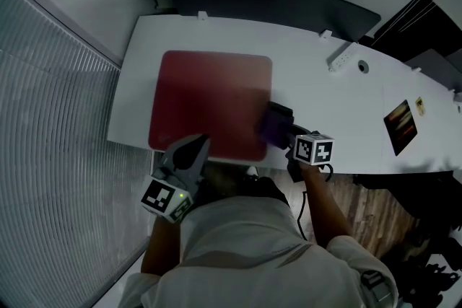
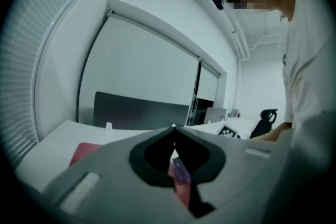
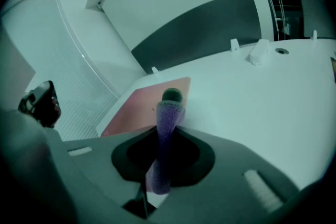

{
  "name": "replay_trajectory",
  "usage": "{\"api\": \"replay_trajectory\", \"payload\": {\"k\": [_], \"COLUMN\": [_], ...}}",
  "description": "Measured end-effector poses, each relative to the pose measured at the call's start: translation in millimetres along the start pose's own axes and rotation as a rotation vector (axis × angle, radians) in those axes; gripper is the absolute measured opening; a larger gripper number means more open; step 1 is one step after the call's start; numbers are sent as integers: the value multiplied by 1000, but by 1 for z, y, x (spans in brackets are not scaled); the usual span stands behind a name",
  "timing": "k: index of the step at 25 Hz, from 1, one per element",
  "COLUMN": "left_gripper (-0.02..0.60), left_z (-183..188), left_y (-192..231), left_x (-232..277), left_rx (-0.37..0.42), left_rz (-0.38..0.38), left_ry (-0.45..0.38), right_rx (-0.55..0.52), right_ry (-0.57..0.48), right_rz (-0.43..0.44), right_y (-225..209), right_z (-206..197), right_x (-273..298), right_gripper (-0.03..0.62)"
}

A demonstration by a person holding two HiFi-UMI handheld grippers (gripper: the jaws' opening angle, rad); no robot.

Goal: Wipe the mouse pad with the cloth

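Cloth (image 1: 273, 128) (blurred) at mouse pad (image 1: 209, 101) edge

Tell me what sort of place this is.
Probably an office: a long white desk backed by a dark grey divider panel, a white power strip on it, and a black office chair further off.

Grey left gripper (image 1: 201, 142) and right gripper (image 1: 273, 125), black-and-white marker cubes (image 1: 167, 198), pale short-sleeved shirt (image 1: 253, 249).

Your pictures are dim and cool-tinted; the cloth (image 1: 273, 126) smears in your head view, and both gripper views curve into black corners.
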State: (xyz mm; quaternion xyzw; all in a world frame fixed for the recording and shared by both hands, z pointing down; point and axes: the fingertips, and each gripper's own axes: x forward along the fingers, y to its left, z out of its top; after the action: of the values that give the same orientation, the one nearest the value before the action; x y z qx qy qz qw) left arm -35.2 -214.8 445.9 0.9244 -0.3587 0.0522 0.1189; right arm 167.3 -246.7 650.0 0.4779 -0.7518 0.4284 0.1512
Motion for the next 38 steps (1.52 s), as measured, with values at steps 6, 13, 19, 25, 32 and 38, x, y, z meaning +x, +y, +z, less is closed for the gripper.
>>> {"api": "replay_trajectory", "payload": {"k": [6, 13, 19, 25, 32, 38], "left_gripper": [0, 0, 0, 0, 0, 0], "left_z": [6, -10, -22, -18, -9, 8], "left_y": [30, 101, 158, 173, 162, 111], "left_x": [-46, -153, -229, -274, -246, -176], "left_rx": [16, -5, -12, -51, -32, -14], "left_rz": [11, 113, 219, 288, 229, 151], "left_ry": [-10, -6, -12, -12, 4, -17], "right_rx": [-14, 17, -43, -144, -124, -75], "right_ry": [-73, -26, 75, 180, 211, 205], "right_rz": [175, 377, 455, 323, 205, 153], "right_y": [114, 264, 357, 374, 319, 232], "right_z": [21, 9, -27, -66, -74, -73], "right_x": [16, 93, 177, 231, 215, 156], "right_gripper": [46, 46, 46, 46, 46, 46]}}
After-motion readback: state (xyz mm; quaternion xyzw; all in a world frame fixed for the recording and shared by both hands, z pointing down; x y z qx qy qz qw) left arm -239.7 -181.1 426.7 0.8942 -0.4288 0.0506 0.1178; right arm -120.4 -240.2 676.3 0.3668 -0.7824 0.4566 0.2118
